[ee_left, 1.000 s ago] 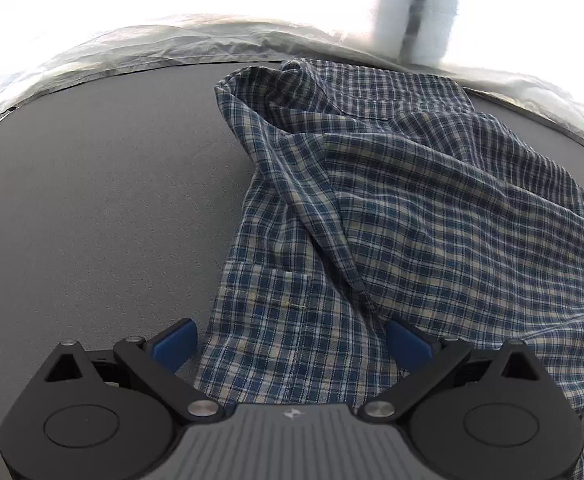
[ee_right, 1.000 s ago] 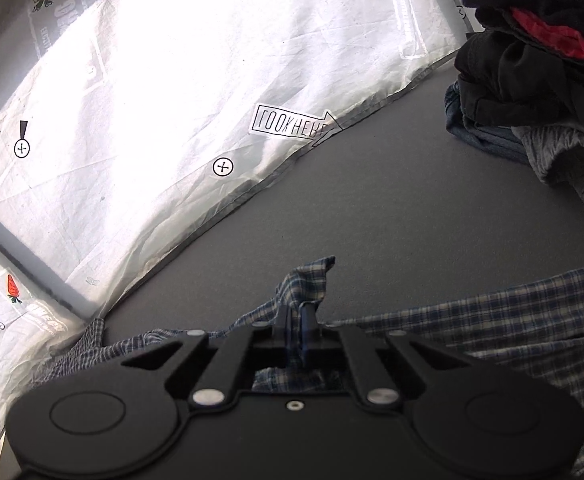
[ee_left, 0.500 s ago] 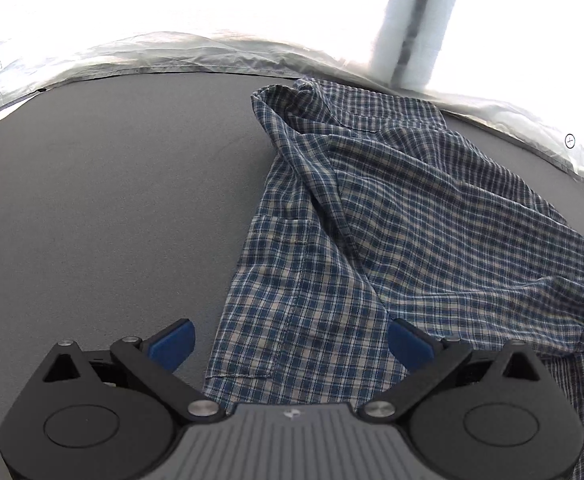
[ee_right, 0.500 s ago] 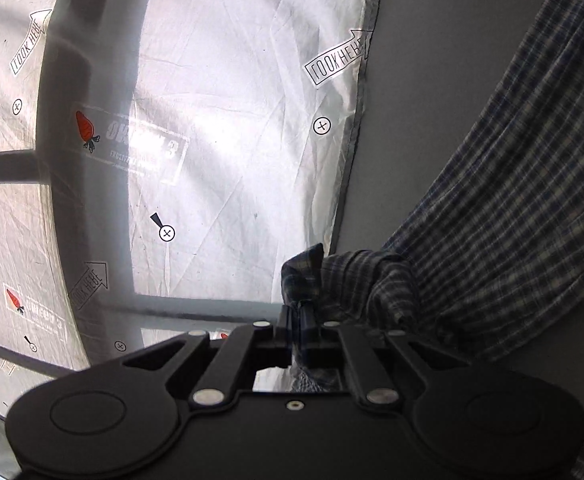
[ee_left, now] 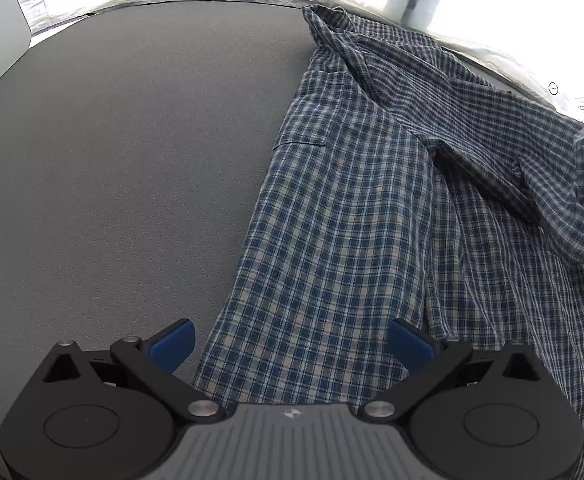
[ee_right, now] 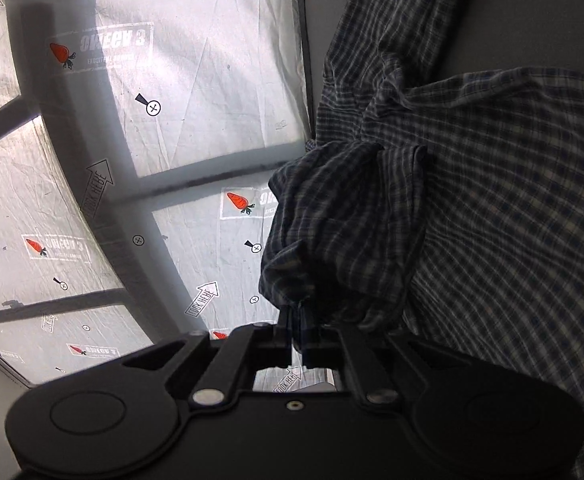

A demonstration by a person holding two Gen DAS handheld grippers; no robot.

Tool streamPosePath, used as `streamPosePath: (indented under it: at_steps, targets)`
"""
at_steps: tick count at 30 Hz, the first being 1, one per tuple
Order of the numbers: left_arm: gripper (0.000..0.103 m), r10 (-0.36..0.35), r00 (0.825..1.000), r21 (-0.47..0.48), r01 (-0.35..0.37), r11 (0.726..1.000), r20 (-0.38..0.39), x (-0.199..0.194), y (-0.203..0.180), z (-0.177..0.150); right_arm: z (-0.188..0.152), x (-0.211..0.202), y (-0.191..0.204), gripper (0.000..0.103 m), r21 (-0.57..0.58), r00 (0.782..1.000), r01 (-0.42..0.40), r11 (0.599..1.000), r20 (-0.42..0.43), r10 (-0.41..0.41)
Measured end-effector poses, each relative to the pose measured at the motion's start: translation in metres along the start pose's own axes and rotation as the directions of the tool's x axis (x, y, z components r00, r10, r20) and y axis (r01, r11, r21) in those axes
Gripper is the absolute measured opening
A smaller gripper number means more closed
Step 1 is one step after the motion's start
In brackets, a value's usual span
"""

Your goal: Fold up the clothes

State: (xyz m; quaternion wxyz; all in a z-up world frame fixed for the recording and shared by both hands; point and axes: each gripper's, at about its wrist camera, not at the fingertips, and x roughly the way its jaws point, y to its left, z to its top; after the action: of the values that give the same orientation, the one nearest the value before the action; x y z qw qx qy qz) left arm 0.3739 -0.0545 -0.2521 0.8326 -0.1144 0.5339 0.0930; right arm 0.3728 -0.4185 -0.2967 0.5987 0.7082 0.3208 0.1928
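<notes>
A blue-and-white checked shirt (ee_left: 363,208) lies rumpled on the grey table (ee_left: 112,160), filling the right half of the left wrist view. My left gripper (ee_left: 290,340) hovers over the shirt's near hem, open, its blue pads (ee_left: 174,342) wide apart with nothing pressed between them. In the right wrist view my right gripper (ee_right: 296,320) is shut on a bunched corner of the same shirt (ee_right: 491,200), holding it lifted; the view is rolled on its side, with the fabric draping away to the right.
A white crinkled sheet (ee_right: 196,60) printed with carrots, arrows and cross marks backs the table beyond its far edge. The table's far rim (ee_left: 172,0) curves along the top of the left wrist view. Bare grey tabletop lies left of the shirt.
The left gripper has slid left and back, so the shirt sits further right and looks flatter. The right gripper rolled strongly and lifted its pinched corner; the clothes pile has left its view.
</notes>
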Motion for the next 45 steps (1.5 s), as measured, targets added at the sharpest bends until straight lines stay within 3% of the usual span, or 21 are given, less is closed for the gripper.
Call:
streamPosePath:
  at_steps: [5, 14, 22, 32, 45]
  targets:
    - [0.102, 0.019, 1.000, -0.016, -0.019, 1.000, -0.009, -0.016, 0.021, -0.024, -0.037, 0.013, -0.001, 0.004, -0.050, 0.991, 0.059, 0.997, -0.118, -0.065]
    - [0.102, 0.021, 1.000, -0.039, -0.022, 0.999, -0.022, -0.039, 0.061, -0.057, -0.097, 0.029, -0.014, 0.004, -0.100, 0.948, 0.173, 0.980, -0.252, -0.193]
    - [0.102, -0.004, 0.999, 0.003, 0.005, 1.000, -0.039, -0.048, 0.079, -0.077, -0.139, 0.024, -0.028, 0.004, -0.126, 0.929, 0.242, 0.962, -0.256, -0.267]
    - [0.102, -0.029, 0.998, 0.059, 0.032, 0.998, -0.053, -0.047, 0.083, -0.085, -0.179, 0.023, -0.023, 0.004, -0.306, 0.884, 0.328, 0.894, -0.233, -0.405]
    - [0.102, -0.046, 0.997, 0.089, 0.052, 0.995, -0.070, -0.037, 0.075, -0.083, -0.189, 0.016, -0.045, 0.008, -0.259, 0.842, 0.420, 0.870, -0.246, -0.480]
